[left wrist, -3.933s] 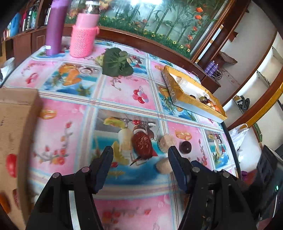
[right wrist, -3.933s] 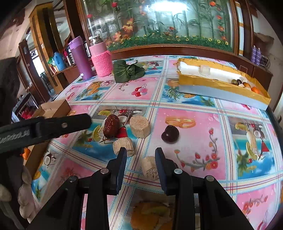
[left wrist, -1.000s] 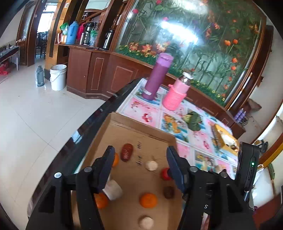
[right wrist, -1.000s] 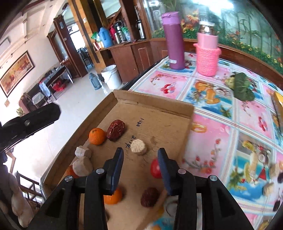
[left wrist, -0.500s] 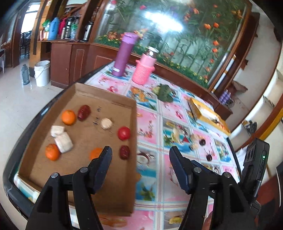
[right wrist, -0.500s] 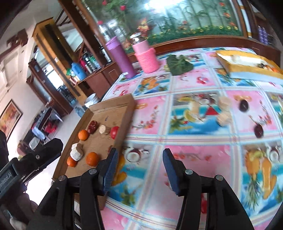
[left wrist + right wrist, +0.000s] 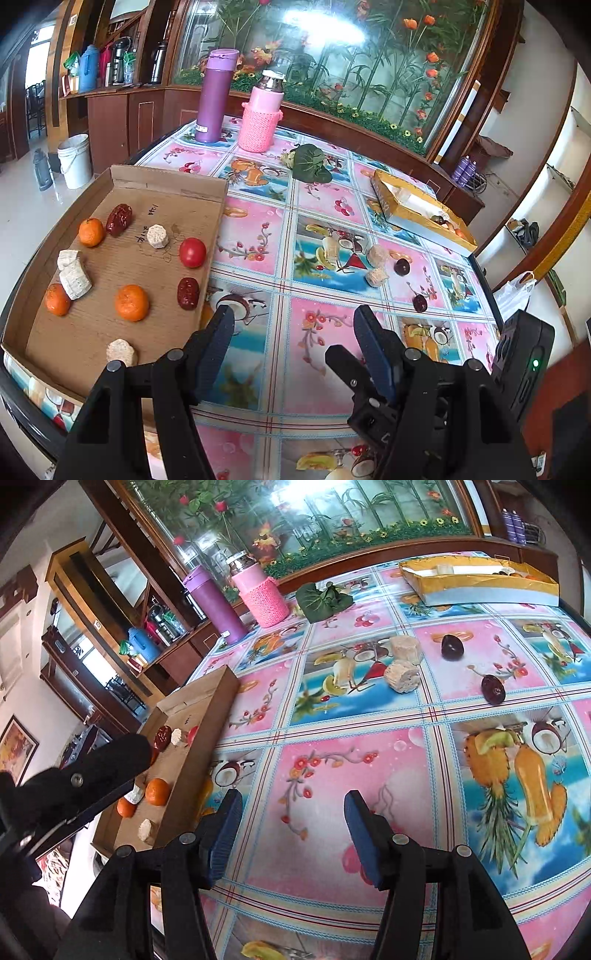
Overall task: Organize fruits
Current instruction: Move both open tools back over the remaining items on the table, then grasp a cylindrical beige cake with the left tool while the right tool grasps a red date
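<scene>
A cardboard tray [image 7: 170, 181] at the table's left edge holds three oranges, two red dates, a tomato [image 7: 192, 252] and several beige chunks. On the tablecloth to its right lie two beige chunks [image 7: 376, 266] and two dark fruits [image 7: 402, 266]; the right wrist view shows these chunks [image 7: 402, 664] and dark fruits [image 7: 493, 689] far ahead. My left gripper [image 7: 293, 325] hangs open over bare cloth beside the tray. My right gripper [image 7: 291, 808] is over the pink cloth with its jaws opening and nothing between them. The tray [image 7: 207, 716] lies to its left.
A purple flask [image 7: 214, 96] and a pink knit-sleeved bottle [image 7: 262, 114] stand at the back. A green leaf bundle [image 7: 310, 162] lies behind the loose fruit, and a yellow box [image 7: 417, 210] sits at the right. The table edge runs close on the right.
Both grippers swung from over the tray back across the table to the right. Both jaws widened, the right one more. A red date and a beige chunk have left the table group.
</scene>
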{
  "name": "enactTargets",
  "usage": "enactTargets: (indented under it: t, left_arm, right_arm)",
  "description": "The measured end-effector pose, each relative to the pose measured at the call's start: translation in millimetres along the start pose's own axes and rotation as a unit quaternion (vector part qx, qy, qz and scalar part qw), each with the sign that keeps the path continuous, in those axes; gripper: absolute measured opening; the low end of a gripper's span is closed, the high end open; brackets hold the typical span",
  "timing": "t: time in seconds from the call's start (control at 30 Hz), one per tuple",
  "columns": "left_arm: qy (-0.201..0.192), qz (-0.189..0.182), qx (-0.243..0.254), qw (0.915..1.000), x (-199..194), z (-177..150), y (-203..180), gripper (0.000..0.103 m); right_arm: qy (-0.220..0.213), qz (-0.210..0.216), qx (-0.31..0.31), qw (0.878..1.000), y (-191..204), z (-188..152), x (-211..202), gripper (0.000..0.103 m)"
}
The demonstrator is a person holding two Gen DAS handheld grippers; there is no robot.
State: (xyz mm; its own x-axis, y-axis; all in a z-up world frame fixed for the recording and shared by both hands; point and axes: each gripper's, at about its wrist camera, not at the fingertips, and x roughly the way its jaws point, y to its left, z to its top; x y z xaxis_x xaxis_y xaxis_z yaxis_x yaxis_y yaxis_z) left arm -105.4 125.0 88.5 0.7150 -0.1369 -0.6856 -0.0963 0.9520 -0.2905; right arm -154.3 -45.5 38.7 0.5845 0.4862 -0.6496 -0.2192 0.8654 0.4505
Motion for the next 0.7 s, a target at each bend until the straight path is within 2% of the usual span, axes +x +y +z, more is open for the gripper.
enactTargets:
  t: [0.23, 0.43, 0.53, 0.7]
  left_arm:
    - [0.012, -0.003, 0.005, 0.9999, 17.4, 0.1, -17.0, 0.066]
    - [0.025, -0.01, 0.021, 0.9994, 32.7, 2.1, -26.2, 0.066]
    - [0.024, -0.008, 0.034, 0.9991, 37.7, 2.2, -26.1, 0.066]
    - [0.043, -0.013, 0.036, 0.9983, 52.7, 3.9, -18.4, 0.066]
  right_arm:
    - [0.001, 0.008, 0.014, 1.0, -17.4, 2.3, -9.4, 0.065]
    - [0.013, 0.006, 0.048, 0.999, -52.4, 18.8, -23.4, 0.065]
    - [0.01, -0.026, 0.063, 0.998, -80.9, 33.6, -37.0, 0.067]
    - [0.022, -0.115, 0.049, 0.992, -119.9, 50.7, -43.1, 0.067]
